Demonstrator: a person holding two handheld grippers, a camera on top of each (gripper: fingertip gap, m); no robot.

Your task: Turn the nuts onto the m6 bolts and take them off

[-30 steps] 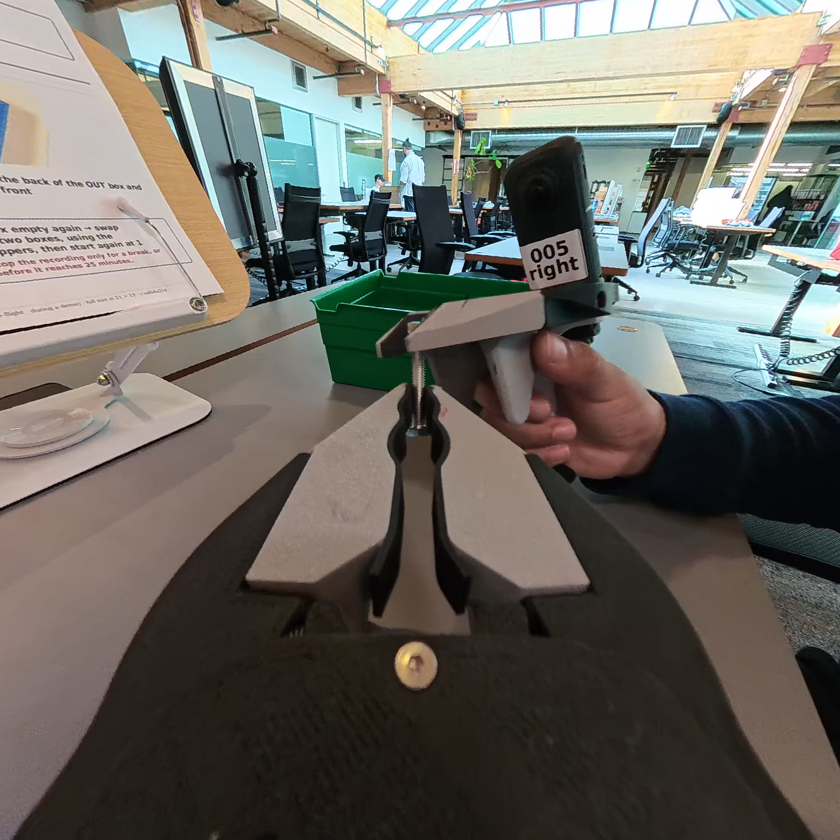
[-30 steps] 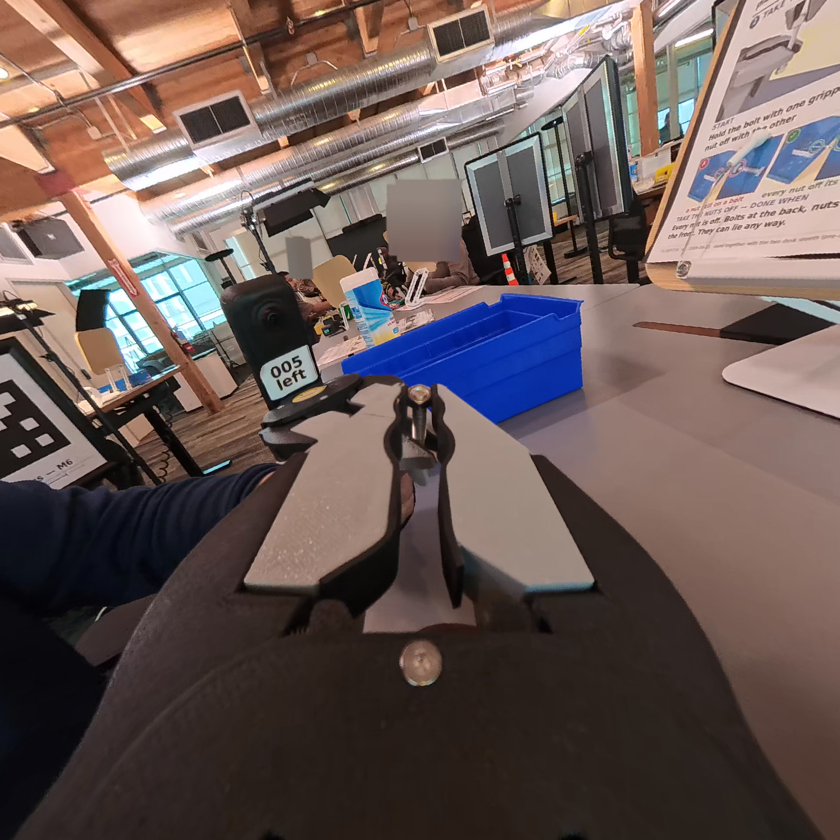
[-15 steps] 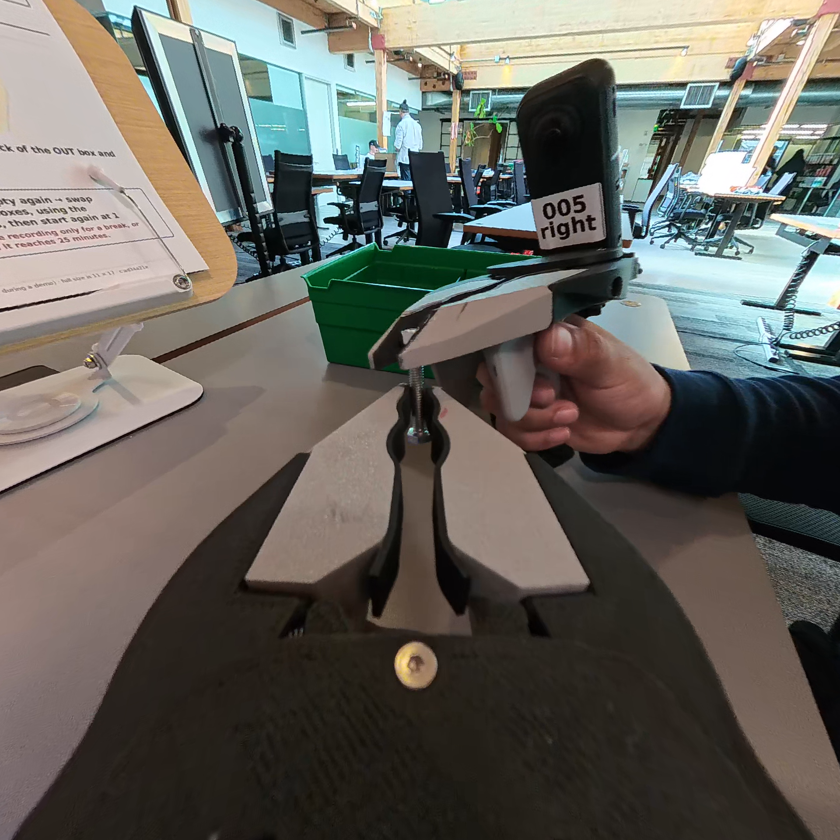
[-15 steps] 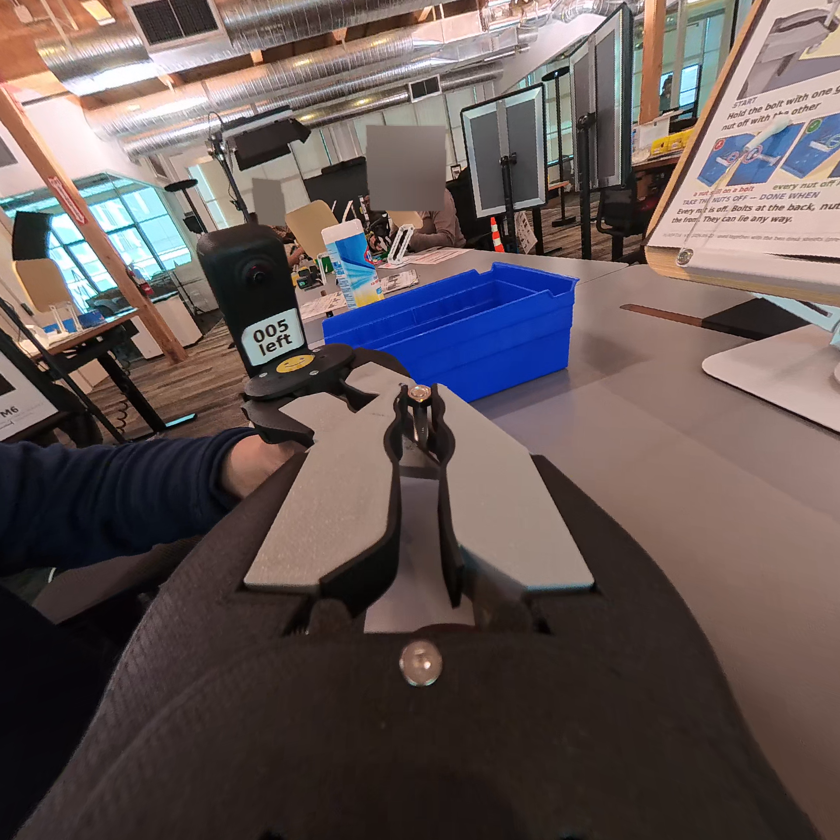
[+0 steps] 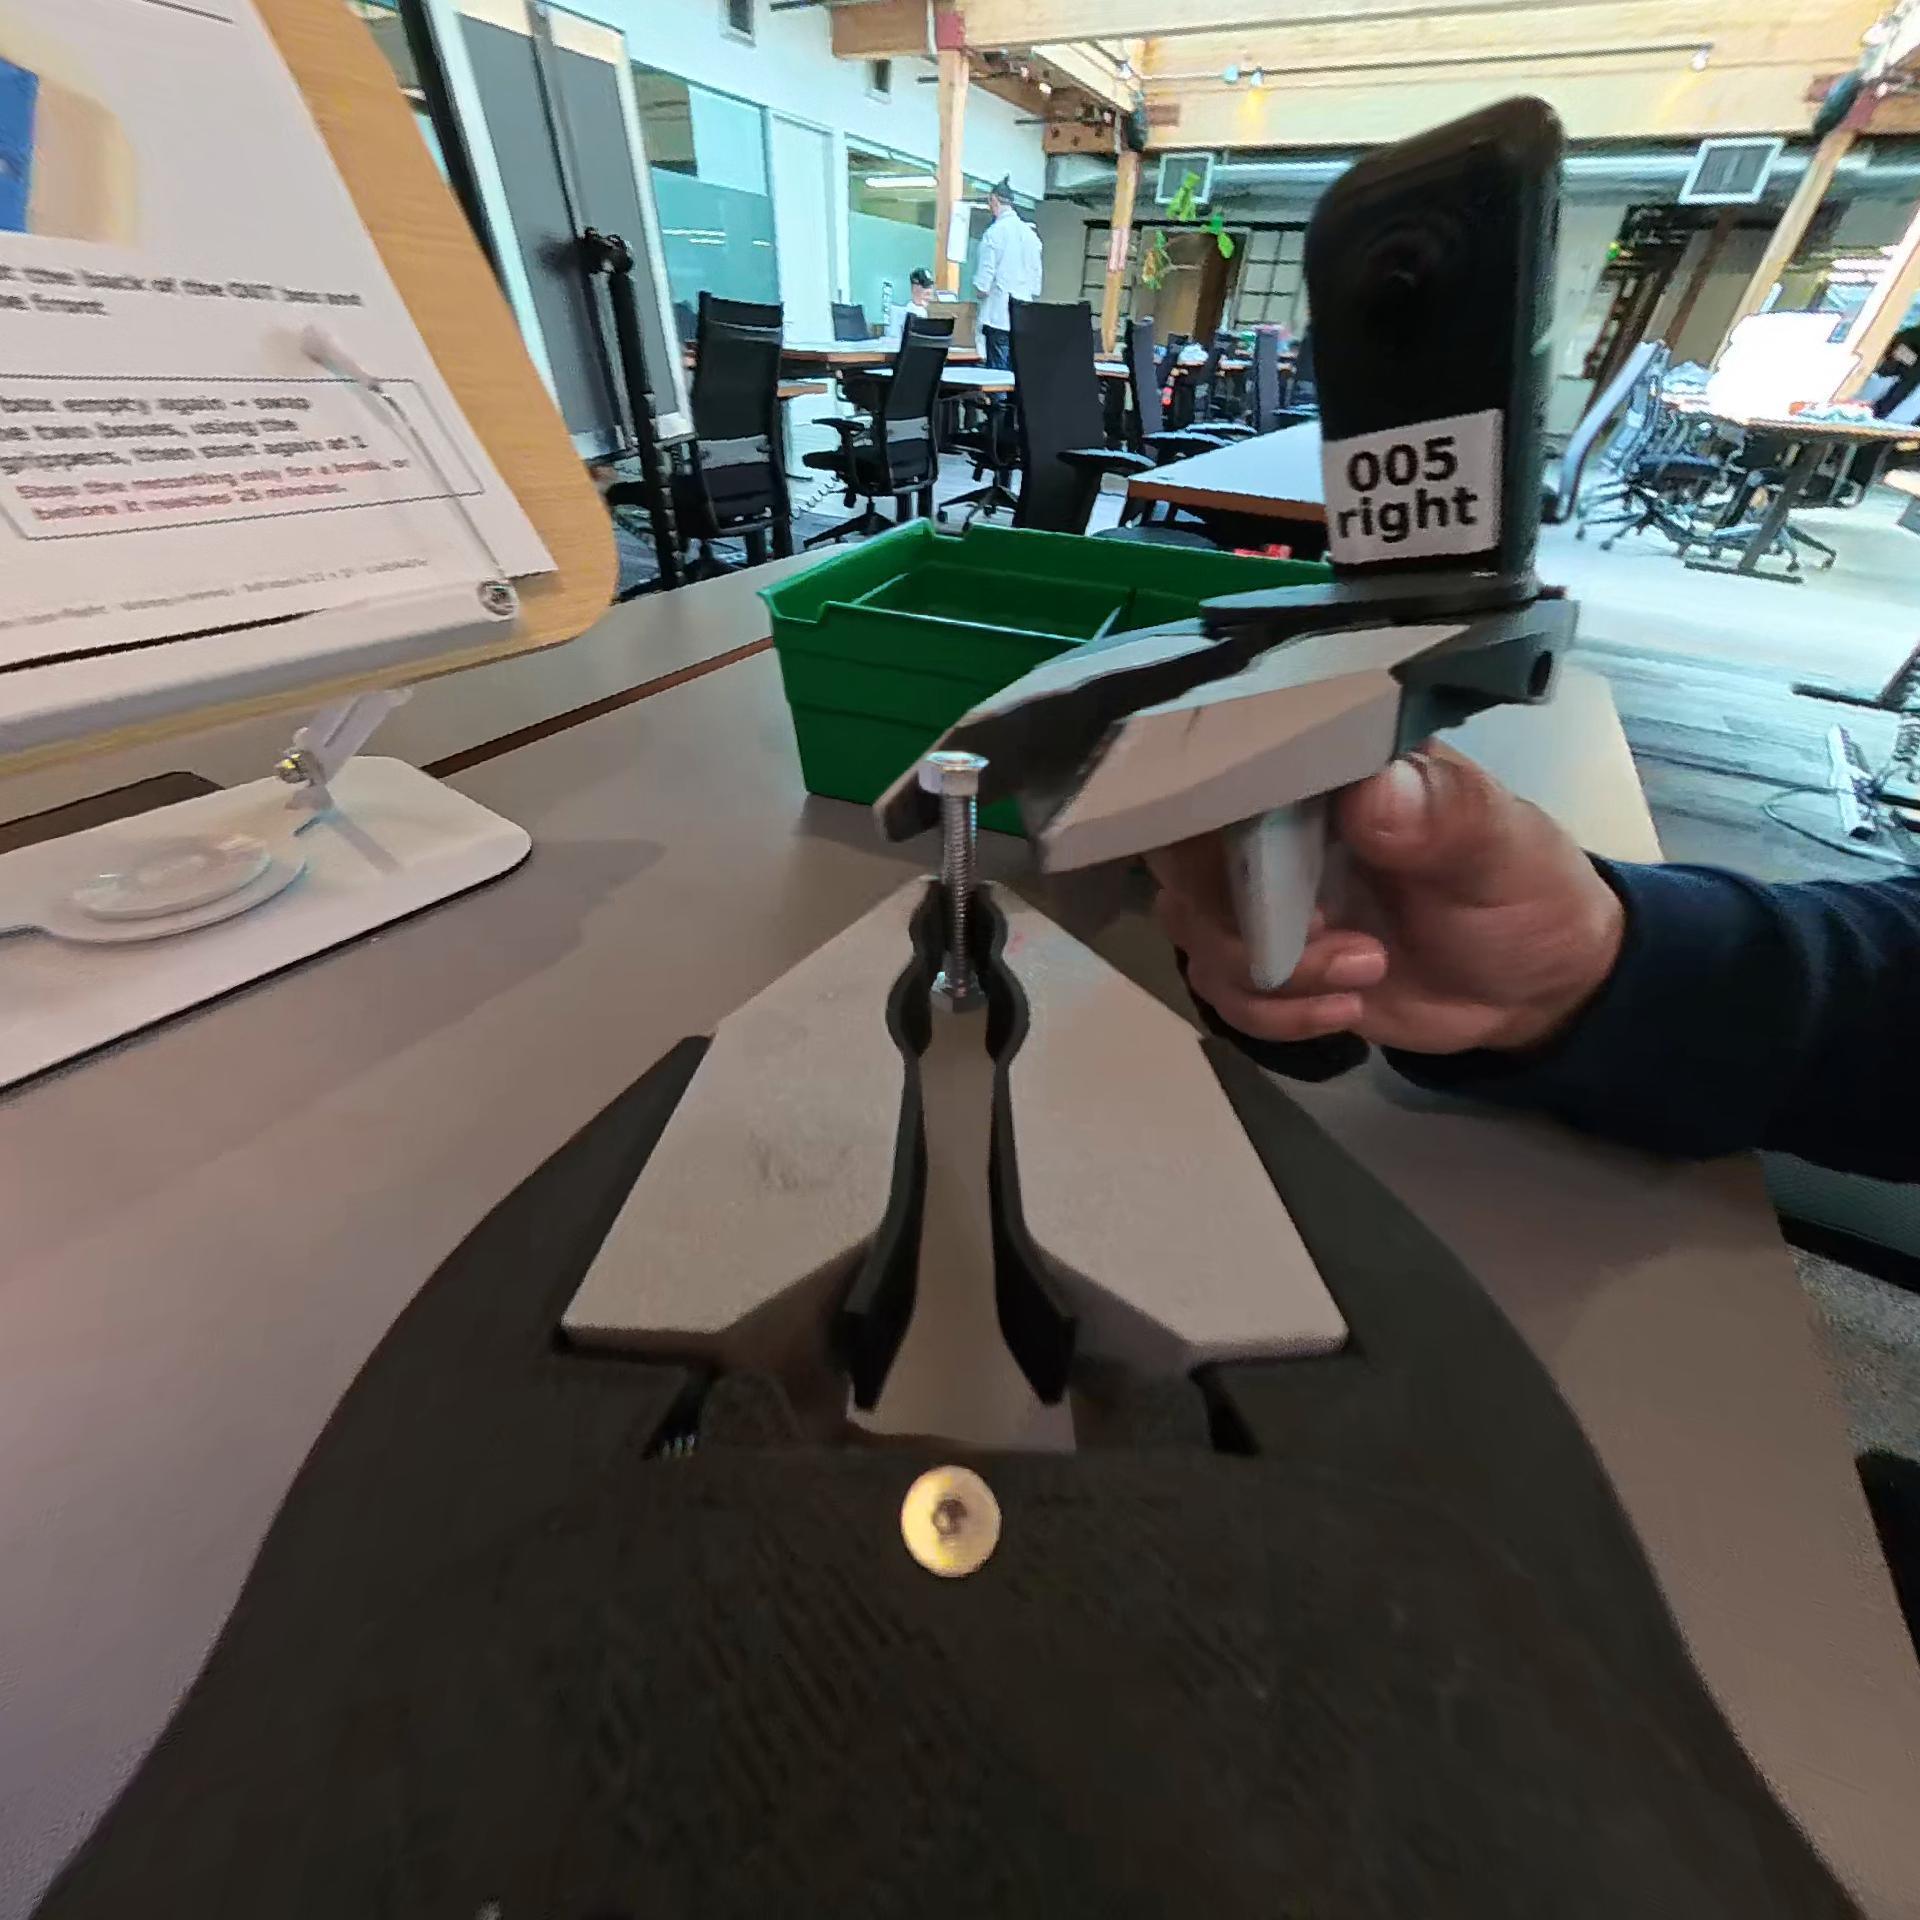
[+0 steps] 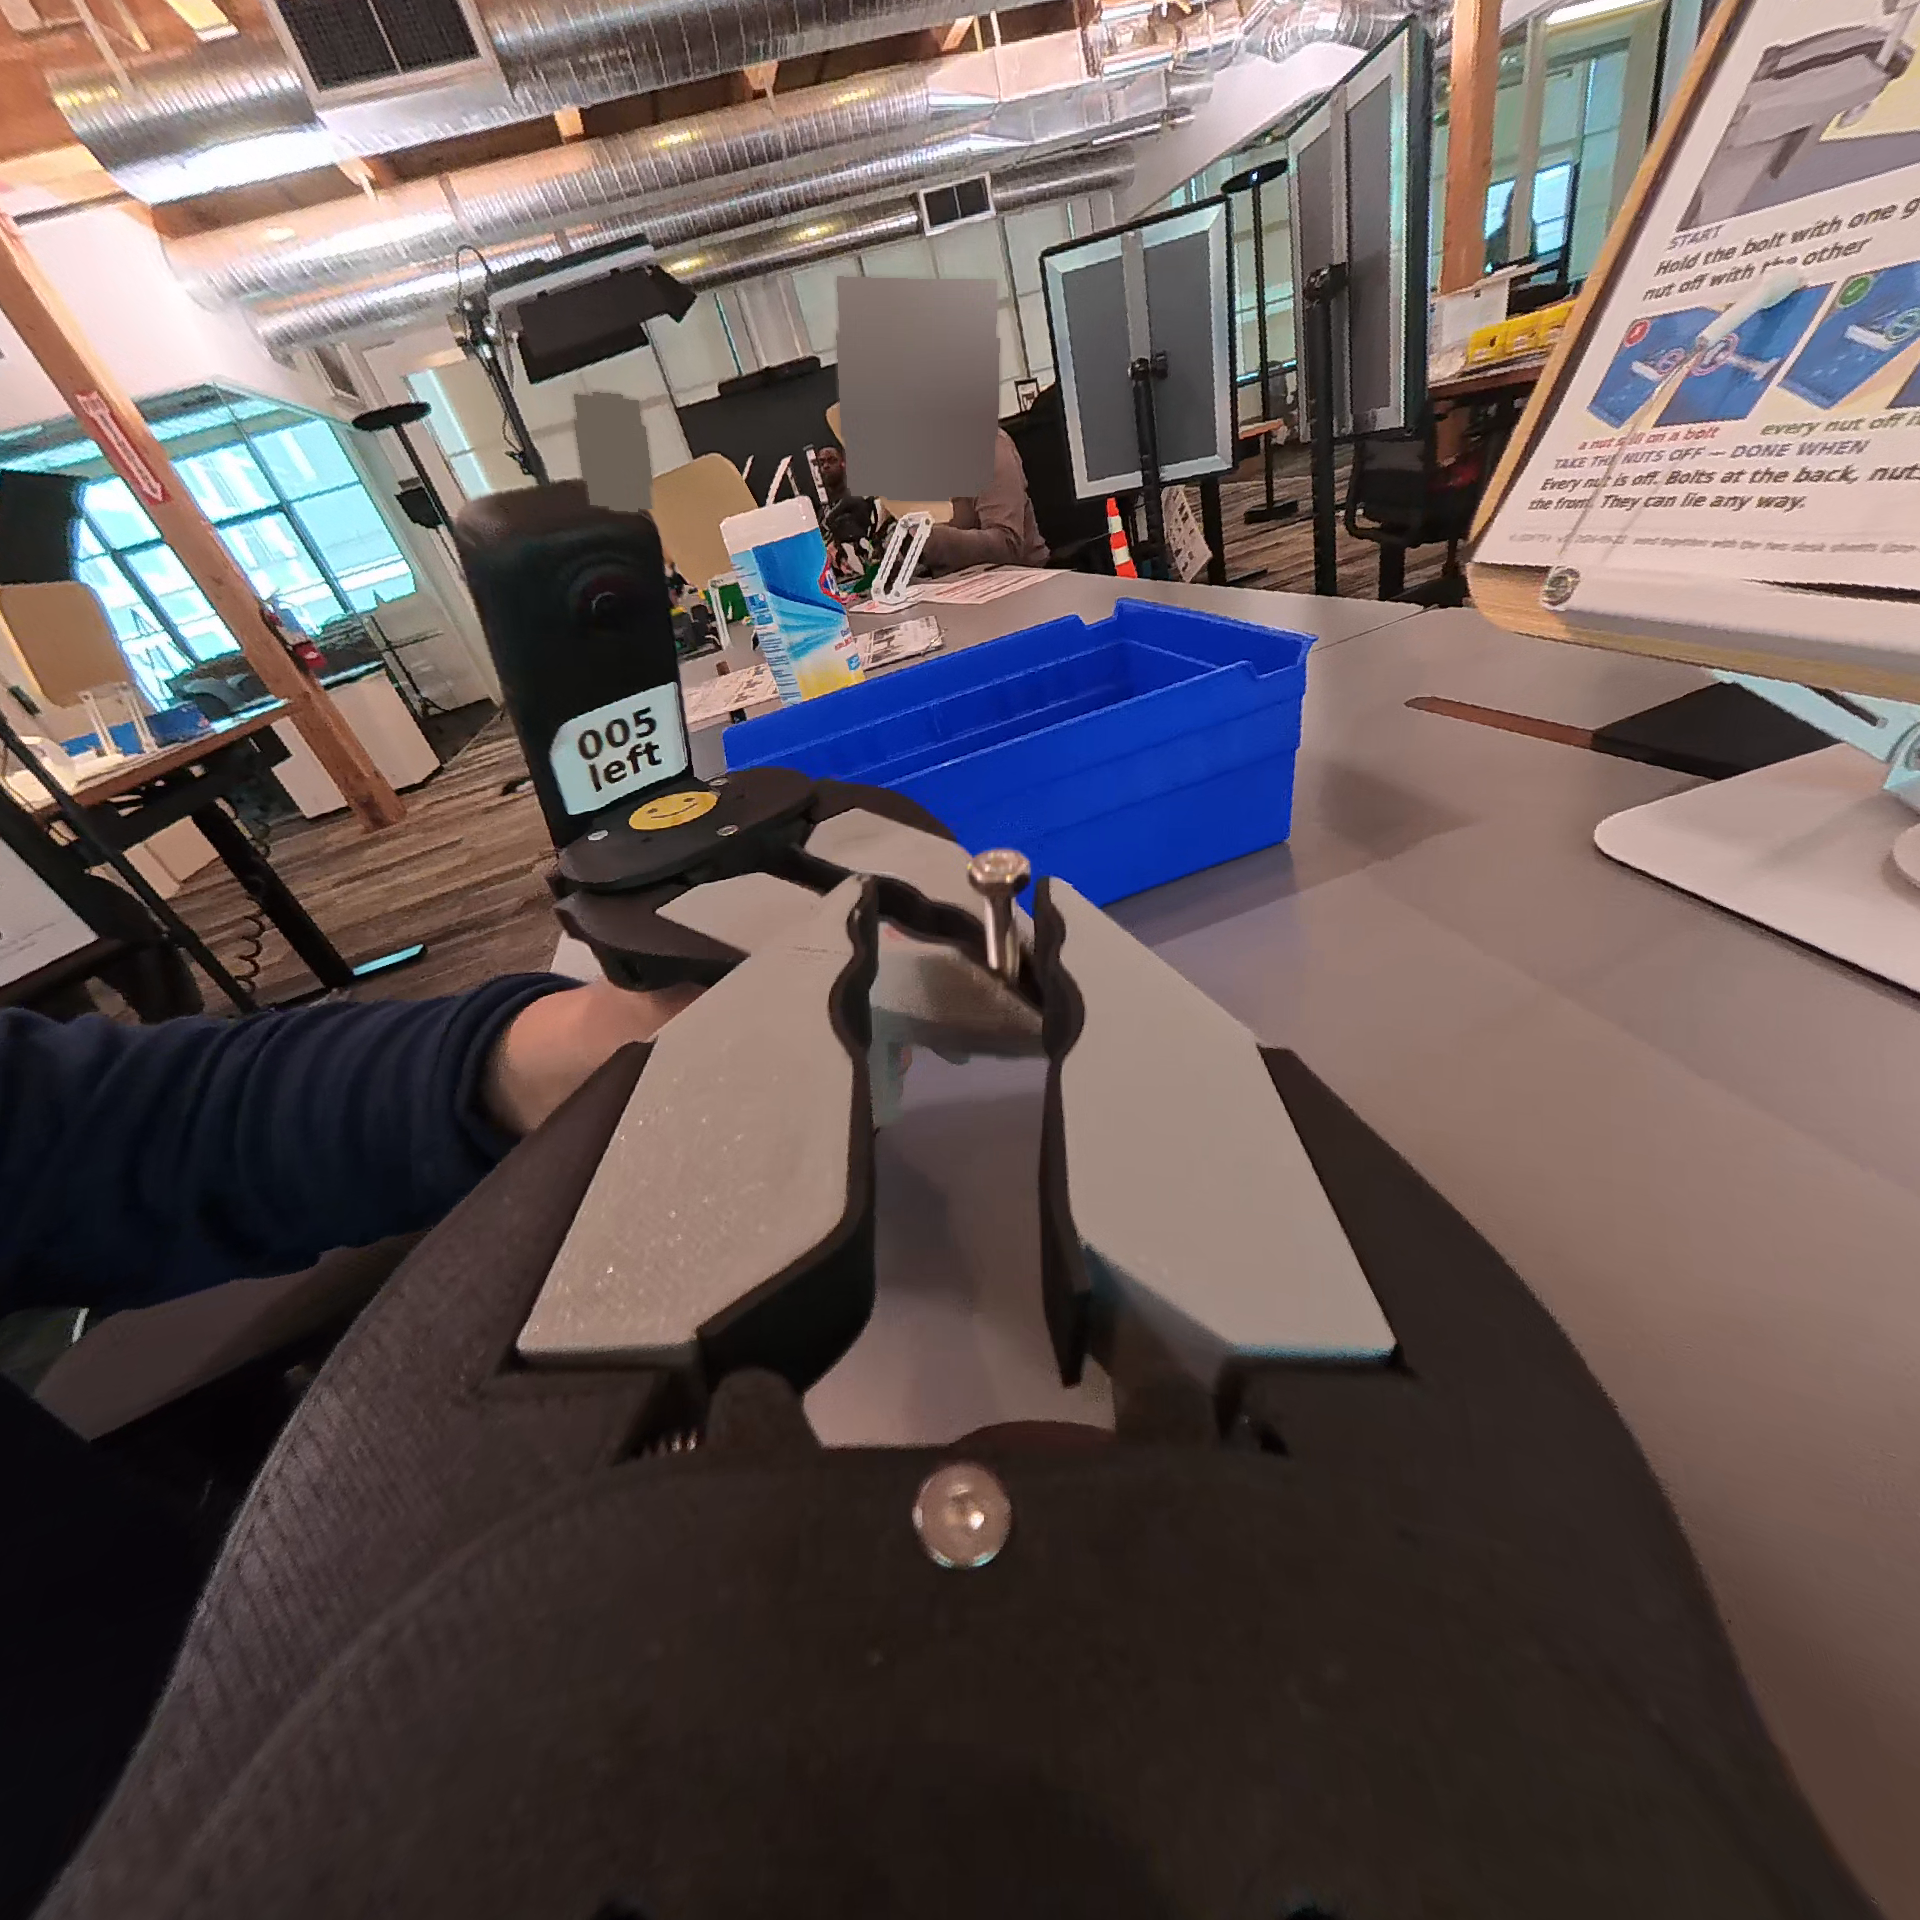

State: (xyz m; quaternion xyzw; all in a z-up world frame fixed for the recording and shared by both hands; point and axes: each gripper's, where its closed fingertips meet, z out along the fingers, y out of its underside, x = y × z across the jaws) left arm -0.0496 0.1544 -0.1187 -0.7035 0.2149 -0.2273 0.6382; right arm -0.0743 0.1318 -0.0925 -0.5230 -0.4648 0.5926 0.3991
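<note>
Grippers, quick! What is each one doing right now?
Left gripper: shut on the nut, low on the bolt.
Right gripper: open, jaws apart around the bolt head, not pinching it.

Bare tabletop (image 5: pixel 239 1122) lies open left of the left gripper (image 5: pixel 956 951); green bin (image 5: pixel 894 675) and document stand (image 5: pixel 312 831) block beyond. Blue bin (image 6: pixel 1091 769) obstructs ahead of the right gripper (image 6: pixel 951 935).
</note>
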